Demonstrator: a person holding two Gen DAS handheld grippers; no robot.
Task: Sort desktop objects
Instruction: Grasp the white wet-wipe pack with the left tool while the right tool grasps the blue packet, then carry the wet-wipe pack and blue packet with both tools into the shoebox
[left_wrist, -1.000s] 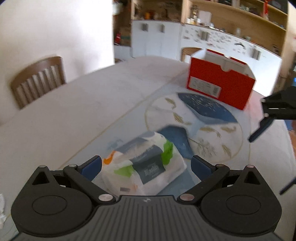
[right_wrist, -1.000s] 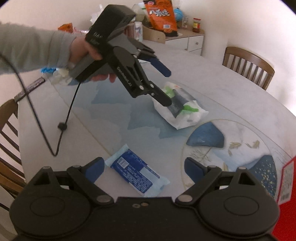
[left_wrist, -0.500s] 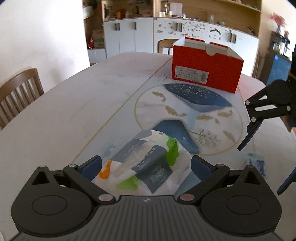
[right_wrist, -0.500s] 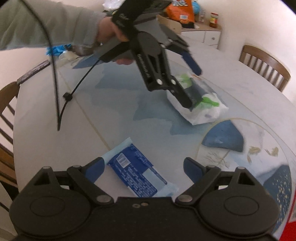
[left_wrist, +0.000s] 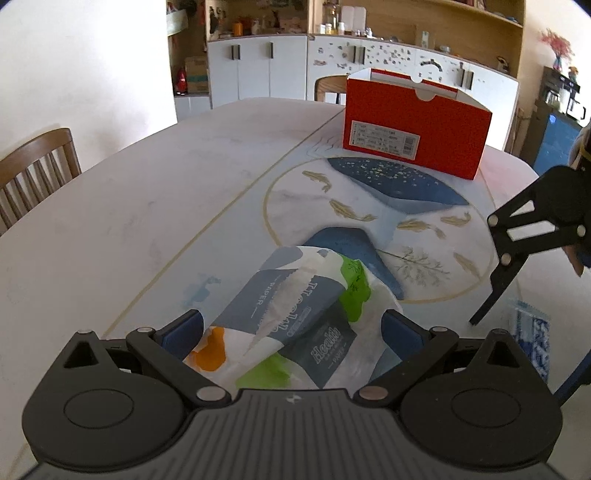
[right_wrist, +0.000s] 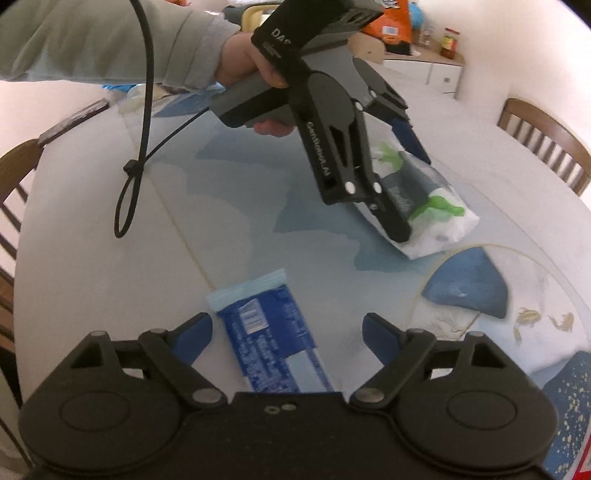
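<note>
The tissue pack (left_wrist: 295, 317) lies flat on the table (left_wrist: 147, 206), on the near side of the red box (left_wrist: 413, 129) and well apart from it, its far corner overlapping the printed blue shape in the gold circle. The left gripper (left_wrist: 291, 328) stands spread wide, one blue pad on either flank of the pack; neither pad appears to press it, so nothing is grasped. In the right wrist view the same gripper (right_wrist: 410, 184) straddles the pack at a downward slant. The blue wipes packet (right_wrist: 269, 336) lies nearer the person than the tissue pack, farther still from the red box, between the released fingers of the right gripper (right_wrist: 288, 332), likewise ungripped. Judgement: both items are soft, light film-wrapped packs; the wrap looks slick and will crumple, so each should be taken across its short width at mid-length, with a firm squeeze. The tissue pack is bulky and may sag at the ends. Open tabletop runs from both packs to the red box, whose top is open. The two grippers work close together; collision between them is the chief hazard.
</note>
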